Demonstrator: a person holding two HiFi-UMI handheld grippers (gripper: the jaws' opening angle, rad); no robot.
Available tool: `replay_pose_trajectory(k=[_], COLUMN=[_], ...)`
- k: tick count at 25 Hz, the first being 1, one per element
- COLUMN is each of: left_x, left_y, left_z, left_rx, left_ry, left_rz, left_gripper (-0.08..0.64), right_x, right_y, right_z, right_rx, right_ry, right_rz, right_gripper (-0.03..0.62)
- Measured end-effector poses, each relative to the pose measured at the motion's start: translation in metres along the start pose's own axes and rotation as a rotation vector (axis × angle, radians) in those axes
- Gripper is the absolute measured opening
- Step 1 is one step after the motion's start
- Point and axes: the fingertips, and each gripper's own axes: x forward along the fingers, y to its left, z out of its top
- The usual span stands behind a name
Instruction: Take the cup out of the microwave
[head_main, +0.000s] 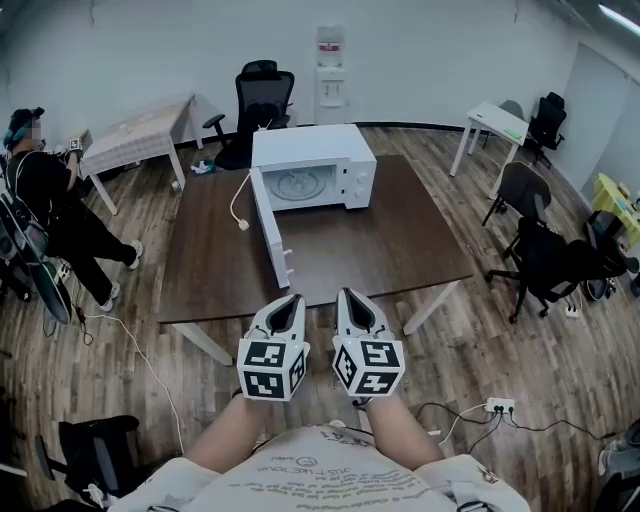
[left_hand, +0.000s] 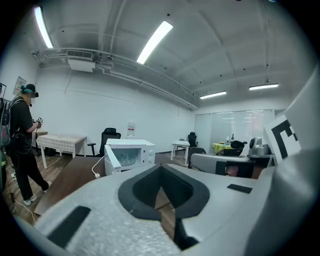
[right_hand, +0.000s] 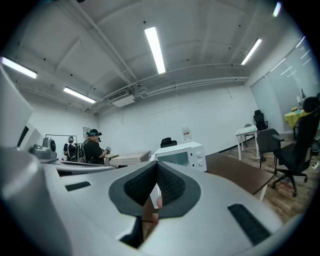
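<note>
Far left: a person (head_main: 45, 195) in dark clothes, standing on the wooden floor beside a table with a checked cloth (head_main: 135, 135). Further along the back wall, a black office chair (head_main: 262, 95), then a water dispenser (head_main: 330, 65).

Centre: a dark brown table (head_main: 400, 250) with a white microwave (head_main: 330, 150) at its far edge. Door (head_main: 272, 228) swung wide open toward the near left. White cord and plug (head_main: 240, 210) on the tabletop just left of the door. Inside the open cavity, only a round turntable (head_main: 298, 187) to be made out. Cup not discernible in any view, the cavity too small and dim to tell.

At the table's near edge, close to the wearer's chest:
- Left gripper (head_main: 290, 298) (left_hand: 160, 172): aimed toward the microwave and tipped a little downward. Jaws closed tight to a point, nothing between them.
- Right gripper (head_main: 348, 294) (right_hand: 157, 166): just beside the left one and held level. Jaws likewise pressed together, holding nothing.

Both side by side, marker cubes toward the wearer, well apart from the microwave.

Right: a small white table (head_main: 497, 122) near the back wall, a grey chair (head_main: 522, 188) and a black chair (head_main: 548, 262) off the brown table's right end. On the floor, a white power strip (head_main: 498, 405) with dark cables trailing from it.
</note>
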Motion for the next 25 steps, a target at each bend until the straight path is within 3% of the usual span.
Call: replay_pose_trajectory(k=[17, 25], left_x=[0.053, 0.070], left_y=[-0.041, -0.055], left_z=[0.000, -0.016], left_rx=[0.000, -0.010], left_ry=[0.009, 0.034], left_rz=[0.004, 0.016], left_gripper=[0.014, 0.014], right_x=[0.012, 0.012], right_y=[-0.052, -0.085], right_z=[0.001, -0.009], right_rx=[-0.042, 0.051], right_ry=[0.042, 0.082], right_rz=[0.035, 0.043], right_gripper=[0.015, 0.015])
